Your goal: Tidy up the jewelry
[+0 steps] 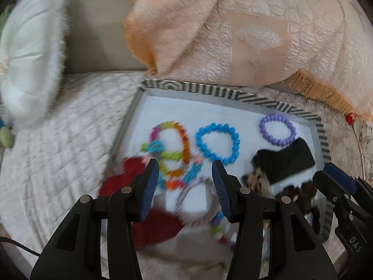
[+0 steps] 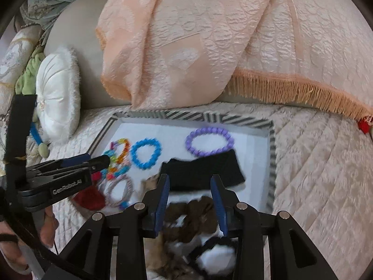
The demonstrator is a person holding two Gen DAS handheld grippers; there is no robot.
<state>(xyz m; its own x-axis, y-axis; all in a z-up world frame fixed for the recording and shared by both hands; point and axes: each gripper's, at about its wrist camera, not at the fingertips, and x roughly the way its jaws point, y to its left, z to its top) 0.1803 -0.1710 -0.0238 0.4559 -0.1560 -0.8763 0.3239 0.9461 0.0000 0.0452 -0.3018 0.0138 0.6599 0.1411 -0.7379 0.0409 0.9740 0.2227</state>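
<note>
My left tongs [image 1: 185,175] gape wide with nothing between them, hovering over the tangled multicoloured bracelets [image 1: 171,149] at the left of the striped-rim tray [image 1: 233,94] on the quilted bed. My right tongs [image 2: 190,191] stand partly apart, empty, above the black headband [image 2: 202,172]. The blue bead bracelet [image 1: 218,143] and purple bead bracelet [image 1: 277,129] lie apart along the tray's far side.
</note>
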